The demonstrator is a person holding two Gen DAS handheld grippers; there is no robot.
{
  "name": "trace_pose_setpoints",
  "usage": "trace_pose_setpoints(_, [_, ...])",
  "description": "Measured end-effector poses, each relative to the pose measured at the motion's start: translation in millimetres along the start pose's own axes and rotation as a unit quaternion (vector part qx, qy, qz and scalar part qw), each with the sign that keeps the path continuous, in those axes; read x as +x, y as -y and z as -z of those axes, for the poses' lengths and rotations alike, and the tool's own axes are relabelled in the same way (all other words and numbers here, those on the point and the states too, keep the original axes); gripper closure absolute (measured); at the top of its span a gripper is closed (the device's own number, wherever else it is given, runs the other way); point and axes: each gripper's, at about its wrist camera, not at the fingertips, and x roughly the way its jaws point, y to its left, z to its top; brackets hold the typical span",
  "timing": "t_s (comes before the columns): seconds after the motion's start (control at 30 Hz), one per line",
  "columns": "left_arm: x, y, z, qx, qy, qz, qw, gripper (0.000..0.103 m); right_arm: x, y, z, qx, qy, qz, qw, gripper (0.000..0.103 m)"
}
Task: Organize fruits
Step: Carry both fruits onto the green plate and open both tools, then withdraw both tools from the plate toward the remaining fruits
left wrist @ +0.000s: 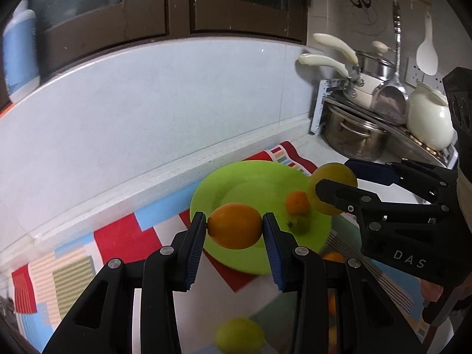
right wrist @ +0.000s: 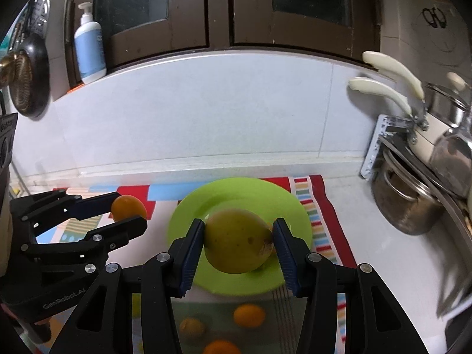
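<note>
My left gripper (left wrist: 234, 225) is shut on an orange (left wrist: 235, 225) and holds it above the near rim of a green plate (left wrist: 233, 185). My right gripper (right wrist: 238, 240) is shut on a yellow-green pear (right wrist: 237, 240) and holds it above the same plate (right wrist: 188, 209). The right gripper also shows in the left wrist view (left wrist: 333, 185), over the plate's right rim. The left gripper also shows in the right wrist view (right wrist: 128, 209), left of the plate. On the plate lie a small orange (left wrist: 298, 202) and a green fruit (left wrist: 299, 224).
A colourful patterned mat (left wrist: 118, 236) covers the counter under the plate. Loose fruits lie on it near me: a green one (left wrist: 239, 336) and oranges (right wrist: 249, 315). Pots and pans on a rack (left wrist: 362, 109) stand at the right. A tiled wall (right wrist: 206, 112) rises behind.
</note>
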Motion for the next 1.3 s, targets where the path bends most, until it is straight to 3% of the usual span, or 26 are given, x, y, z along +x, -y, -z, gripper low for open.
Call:
trace_pose_setpoints(0.37, [68.1, -15.0, -7.8, 0.004, -0.031, -0.002, 0.9995, 0.064, 66.8, 11.3, -11.9, -0.009, -0.024, -0.007, 1.000, 0.054])
trace_pose_setpoints(0.77, [107.9, -15.5, -9.6, 0.014, -0.055, 0.010, 0.9983, 0.062, 117.6, 26.5, -7.9, 0.005, -0.057, -0.013, 0.998, 0.054])
trace_pose_setpoints(0.83, [107.8, -15.8, -9.9, 0.015, -0.055, 0.009, 0.9983, 0.050, 119.7, 26.9, -7.7, 0.010, -0.061, -0.015, 0.998, 0.053])
trace_pose_setpoints(0.93, [99.4, -17.5, -8.7, 0.017, -0.047, 0.000, 0.9988, 0.048, 116.2, 29.5, -8.6, 0.020, -0.054, -0.008, 0.998, 0.047])
trace_pose_setpoints(1.3, [32.4, -8.9, -5.0, 0.016, -0.006, -0.030, 0.9994, 0.028, 52.2, 21.2, -7.7, 0.021, -0.006, 0.028, 0.999, 0.041])
